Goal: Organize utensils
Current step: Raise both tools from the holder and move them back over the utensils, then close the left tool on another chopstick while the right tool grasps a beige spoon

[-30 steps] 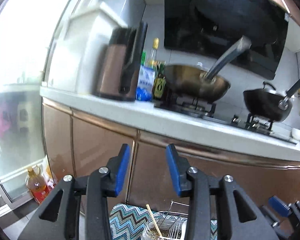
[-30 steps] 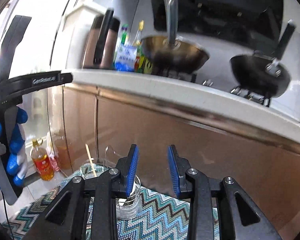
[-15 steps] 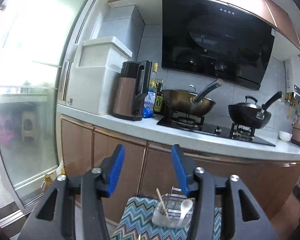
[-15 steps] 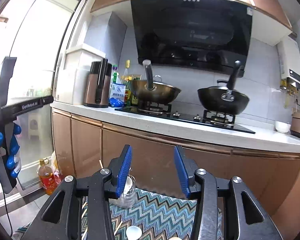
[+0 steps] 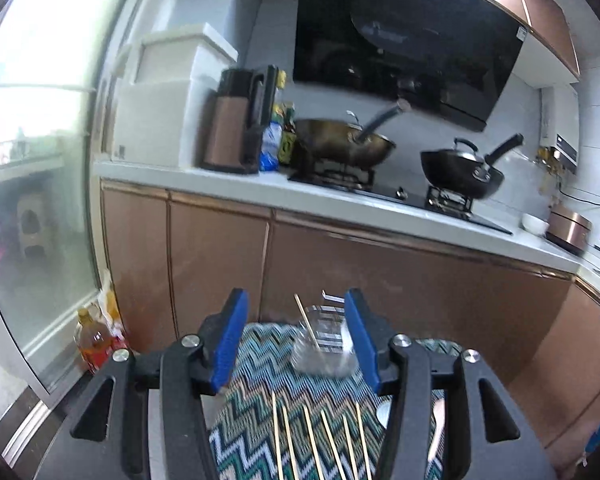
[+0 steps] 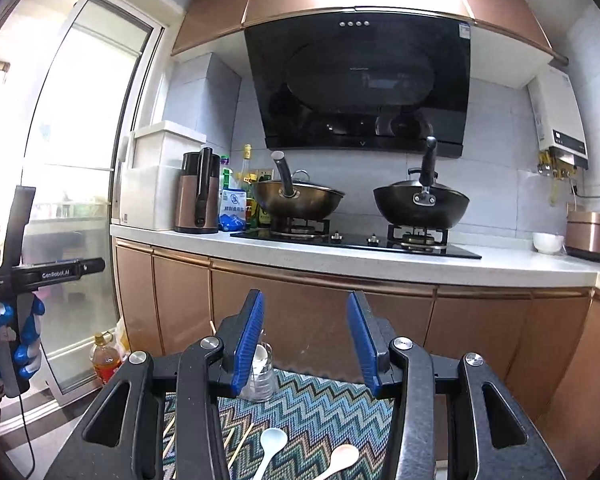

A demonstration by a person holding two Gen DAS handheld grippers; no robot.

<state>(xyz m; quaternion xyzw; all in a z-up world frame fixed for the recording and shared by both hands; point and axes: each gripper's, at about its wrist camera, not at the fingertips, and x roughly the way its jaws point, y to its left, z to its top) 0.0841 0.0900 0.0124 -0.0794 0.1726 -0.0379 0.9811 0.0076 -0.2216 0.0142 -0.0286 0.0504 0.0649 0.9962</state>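
A zigzag-patterned mat [image 5: 256,420] lies on a low surface in front of the kitchen cabinets. Several wooden chopsticks [image 5: 320,440] lie side by side on it. Behind them stands a clear glass holder [image 5: 324,350] with one chopstick and a white spoon in it. My left gripper [image 5: 296,296] hovers over the mat, open, nothing between its blue pads. In the right wrist view the glass holder [image 6: 262,376] stands at the mat's far left. A pale blue spoon [image 6: 272,440] and a cream spoon [image 6: 342,458] lie nearer. My right gripper [image 6: 306,296] is open and empty above them.
Copper-coloured cabinet doors [image 6: 300,312] rise right behind the mat under a white countertop [image 6: 380,264]. Two woks [image 6: 296,200] sit on the stove. An oil bottle [image 6: 104,356] stands on the floor by the glass door. A gloved hand [image 6: 4,340] holds the left gripper's handle.
Both grippers have drawn back from the cabinets, so the mat, chopsticks and spoons have come into view below them. Both pairs of jaws stand wider than a second ago.
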